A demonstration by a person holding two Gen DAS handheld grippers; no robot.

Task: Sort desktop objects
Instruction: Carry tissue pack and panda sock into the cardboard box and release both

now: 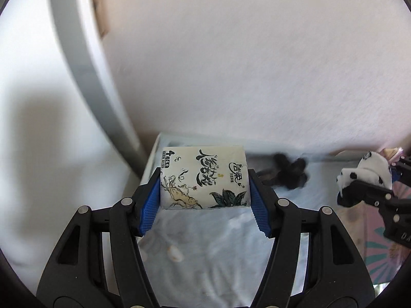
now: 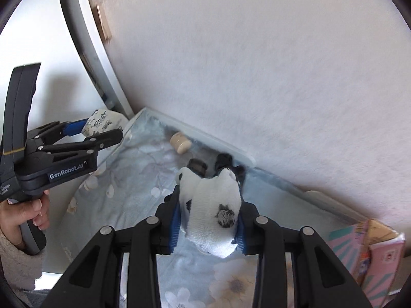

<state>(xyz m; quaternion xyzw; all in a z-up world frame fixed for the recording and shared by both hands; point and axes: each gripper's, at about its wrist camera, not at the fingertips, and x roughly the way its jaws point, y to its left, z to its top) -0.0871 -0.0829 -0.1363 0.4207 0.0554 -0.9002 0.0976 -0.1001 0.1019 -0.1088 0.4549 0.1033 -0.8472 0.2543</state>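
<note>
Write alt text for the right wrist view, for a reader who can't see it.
The right tongs grip a white plush panda above a floral tablecloth by a white wall. At left, a hand holds the left tongs, shut on a tissue pack. A beige cap and dark items lie near the wall; pink boxes sit at lower right.

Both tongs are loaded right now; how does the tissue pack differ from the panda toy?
The tissue pack is a flat-sided printed block; the panda toy is a soft, rounded plush. The pack shows ink-style artwork and lettering; the panda is white with black patches. The pack sits in the left tongs, the panda in the right tongs. Both are clamped between blue pads above the floral cloth.
</note>
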